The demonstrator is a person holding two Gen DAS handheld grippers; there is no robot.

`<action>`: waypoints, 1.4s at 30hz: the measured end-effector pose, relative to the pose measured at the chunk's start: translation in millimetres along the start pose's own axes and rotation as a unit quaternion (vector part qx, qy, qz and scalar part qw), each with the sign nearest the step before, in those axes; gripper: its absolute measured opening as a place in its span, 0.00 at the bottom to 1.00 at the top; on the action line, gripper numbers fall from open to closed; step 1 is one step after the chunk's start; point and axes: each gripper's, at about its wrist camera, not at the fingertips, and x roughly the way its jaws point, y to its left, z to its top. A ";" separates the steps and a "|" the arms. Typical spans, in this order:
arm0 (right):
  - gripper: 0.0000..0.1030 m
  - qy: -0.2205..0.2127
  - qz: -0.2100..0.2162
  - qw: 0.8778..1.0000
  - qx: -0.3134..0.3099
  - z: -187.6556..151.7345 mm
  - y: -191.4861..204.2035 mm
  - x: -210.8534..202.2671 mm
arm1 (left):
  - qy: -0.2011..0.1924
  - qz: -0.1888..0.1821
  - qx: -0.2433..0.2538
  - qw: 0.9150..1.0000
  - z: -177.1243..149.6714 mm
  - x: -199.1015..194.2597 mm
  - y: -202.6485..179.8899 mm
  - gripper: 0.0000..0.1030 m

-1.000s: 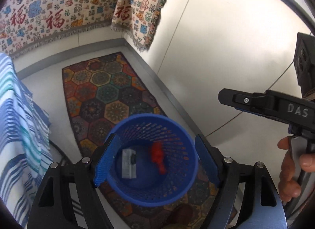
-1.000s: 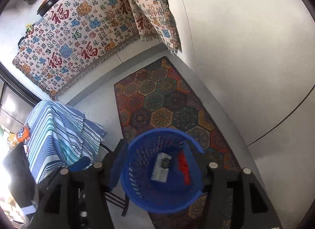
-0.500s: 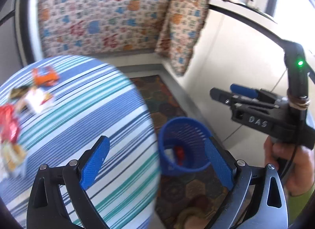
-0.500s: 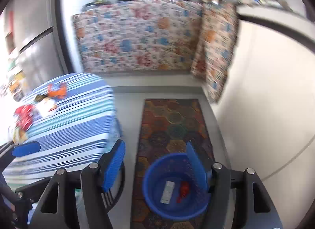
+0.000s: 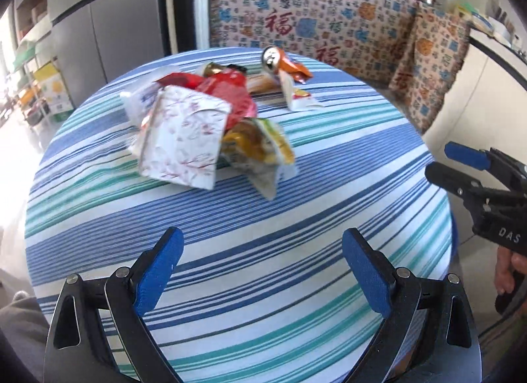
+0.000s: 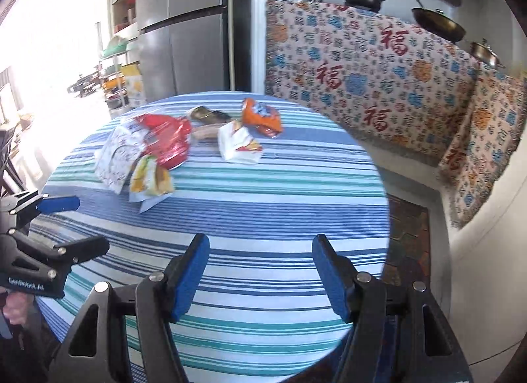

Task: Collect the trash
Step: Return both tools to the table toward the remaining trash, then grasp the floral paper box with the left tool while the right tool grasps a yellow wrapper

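Both sets of blue-padded jaws, left gripper (image 5: pixel 260 271) and right gripper (image 6: pixel 260 276), wide apart, holding nothing, poised over round striped-cloth counter (image 5: pixel 296 211); crumpled wrappers and white floral carton (image 5: pixel 184 142) heaped at far side, awaiting pickup.

I see a round cloth-covered tabletop (image 5: pixel 296 205) striped blue, teal and white. On it lie a white carton with pink blossom print (image 5: pixel 182 139), a glossy red wrapper (image 5: pixel 227 89), a yellow-green packet (image 5: pixel 257 142) and an orange bag (image 6: pixel 262 116). My blue-padded black fingers (image 5: pixel 158 271) frame it.

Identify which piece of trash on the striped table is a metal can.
The orange drink can, lying at the far edge; its round silver top shows, the others are flat wrappers and cartons.
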 end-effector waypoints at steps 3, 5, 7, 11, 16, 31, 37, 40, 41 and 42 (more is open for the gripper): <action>0.64 0.016 0.017 1.000 -0.021 -4.8 24.7 12.5 | 0.002 0.012 -0.016 1.000 -5.7 3.3 21.2 0.94; 0.64 0.019 0.028 0.999 -0.027 -5.5 32.9 17.3 | 0.003 0.014 -0.026 1.000 -7.2 6.1 33.3 0.94; 0.64 0.015 0.042 0.999 -0.026 -3.7 38.5 19.8 | 0.001 0.013 -0.033 0.999 -7.0 8.7 43.6 0.94; 0.64 0.005 0.073 0.997 -0.026 7.3 50.9 27.1 | -0.006 0.016 -0.035 0.999 1.5 14.6 62.4 0.94; 0.64 0.002 0.110 0.994 -0.028 26.4 68.2 43.0 | -0.011 -0.001 0.009 1.000 23.4 25.7 76.3 0.94; 0.36 0.034 0.133 0.990 -0.017 58.0 85.1 91.4 | -0.021 -0.038 0.054 0.998 40.1 28.8 84.4 0.93; 0.30 0.034 0.111 0.993 0.003 47.7 56.7 66.0 | -0.024 -0.038 0.055 0.997 46.1 39.4 79.1 0.92; 0.30 0.031 0.101 0.994 0.013 43.0 41.5 56.2 | -0.018 -0.048 0.045 0.998 49.5 45.3 78.5 0.88; 0.30 0.031 0.098 0.995 0.016 40.7 36.3 53.1 | -0.013 -0.050 0.045 0.998 50.2 47.2 77.5 0.82; 0.30 0.031 0.095 0.995 0.019 40.0 32.8 52.5 | -0.006 -0.052 0.045 0.998 50.8 48.7 75.8 0.64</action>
